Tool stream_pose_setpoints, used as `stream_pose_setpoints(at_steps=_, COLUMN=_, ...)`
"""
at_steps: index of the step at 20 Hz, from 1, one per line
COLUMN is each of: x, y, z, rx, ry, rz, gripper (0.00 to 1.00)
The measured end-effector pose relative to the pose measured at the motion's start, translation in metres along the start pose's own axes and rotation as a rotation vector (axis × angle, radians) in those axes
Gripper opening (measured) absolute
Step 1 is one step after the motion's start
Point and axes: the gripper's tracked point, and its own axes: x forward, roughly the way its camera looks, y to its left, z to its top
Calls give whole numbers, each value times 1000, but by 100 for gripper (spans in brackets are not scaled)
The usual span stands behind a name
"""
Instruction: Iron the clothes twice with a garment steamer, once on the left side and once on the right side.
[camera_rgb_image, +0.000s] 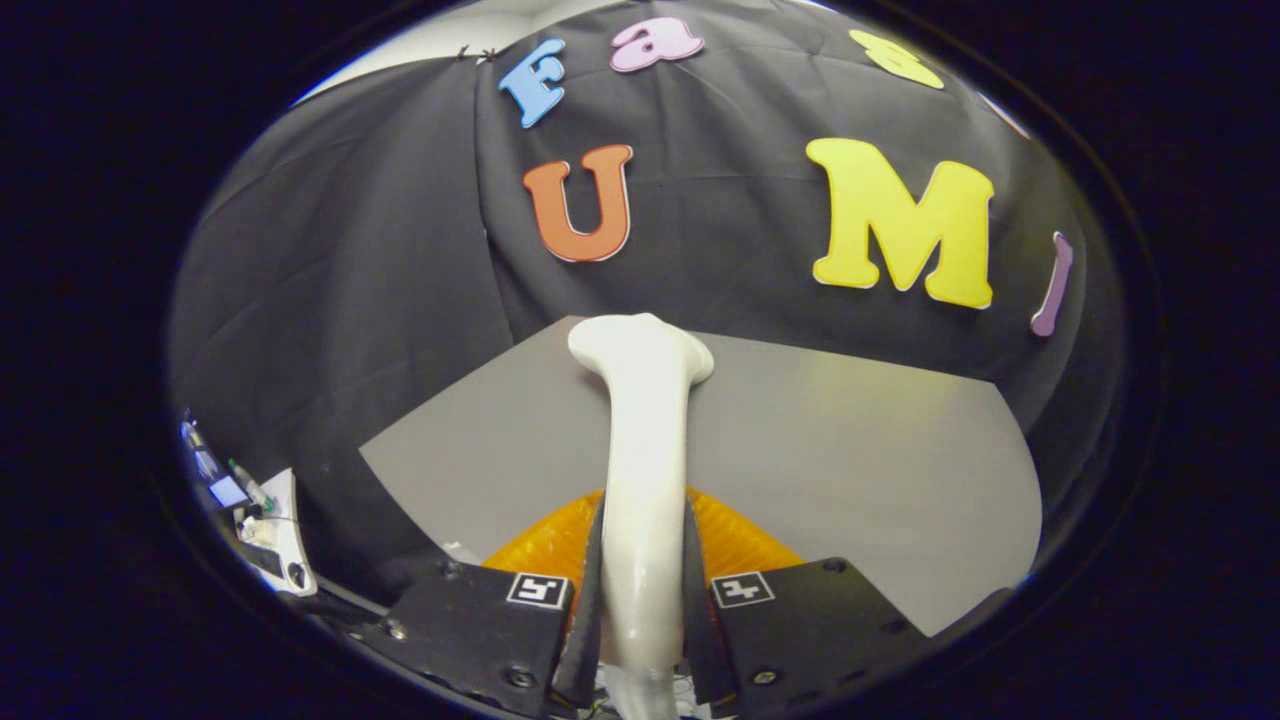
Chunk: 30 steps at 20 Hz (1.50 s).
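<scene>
1. Your gripper (643, 600) is clamped on the garment steamer (645, 440): both fingers press against the sides of its white handle, one finger (588, 600) on the left, the other on the right, with no gap showing between pad and plastic.
2. The steamer runs straight out from between the fingers, away from you, a smooth pale shaft that widens at its far end into a rounded head.
3. That head sits up over the far edge of the grey table (850, 450), right against the line where the table meets the black cloth wall (380, 250).
4. Just under the fingers and the handle you've got the orange garment (735, 535), a ribbed or quilted-looking fabric peeking out on both sides of the shaft, lying on the near part of the table.
5. The steamer's head is well beyond the garment from this angle; whether it touches the table, you can't tell from here.
6. Each finger block carries a small square black-and-white marker (741, 589) facing up at you.
7. Off to the left, beyond the table's edge, there's a white stand (283, 540) with small devices on it, too tiny to make out.
</scene>
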Motion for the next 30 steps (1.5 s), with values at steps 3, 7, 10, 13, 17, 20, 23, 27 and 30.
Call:
stream_pose_setpoints(at_steps=3, x=-25, y=5, z=-16, rx=-9, ry=0, rz=2, gripper=38)
stream_pose_setpoints(at_steps=7, x=-63, y=-9, z=-32, rx=11, ry=-9, rz=-22, gripper=38)
stream_pose_setpoints(at_steps=10, x=-101, y=-28, z=-44, rx=41, ry=-26, rz=-46, gripper=38)
stream_pose_setpoints(at_steps=13, x=-145, y=-55, z=-59, rx=78, ry=-45, rz=-89, gripper=38)
stream_pose_setpoints(at_steps=17, x=-208, y=-103, z=-84, rx=152, ry=-76, rz=-174, gripper=38)
stream_pose_setpoints(at_steps=20, x=-263, y=-145, z=-101, rx=213, ry=-105, rz=-256, gripper=37)
stream_pose_setpoints(at_steps=23, x=-316, y=-185, z=-105, rx=251, ry=-152, rz=-337, gripper=37)
stream_pose_setpoints(at_steps=27, x=-382, y=-232, z=-98, rx=315, ry=-234, rz=-410, gripper=37)
stream_pose_setpoints(at_steps=30, x=-426, y=-265, z=-77, rx=300, ry=-320, rz=-470, gripper=37)
